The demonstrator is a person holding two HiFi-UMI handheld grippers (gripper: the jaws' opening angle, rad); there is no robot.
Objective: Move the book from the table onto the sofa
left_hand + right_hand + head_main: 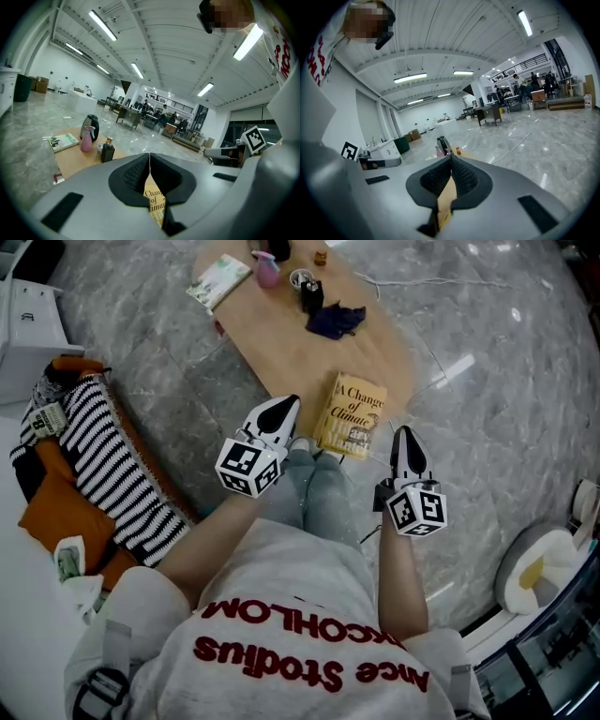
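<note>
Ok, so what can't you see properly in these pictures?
Yellow book: the left hand-held gripper and right hand-held gripper cover all but a sliver in their own views.
Second book, head view: cover print too small to read.
Cup, head view: contents too small to tell.
Table, head view: far end cut off by the top edge.

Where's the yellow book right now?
In the head view the yellow book lies flat on the near end of the wooden table, between the left gripper and the right gripper.
</note>
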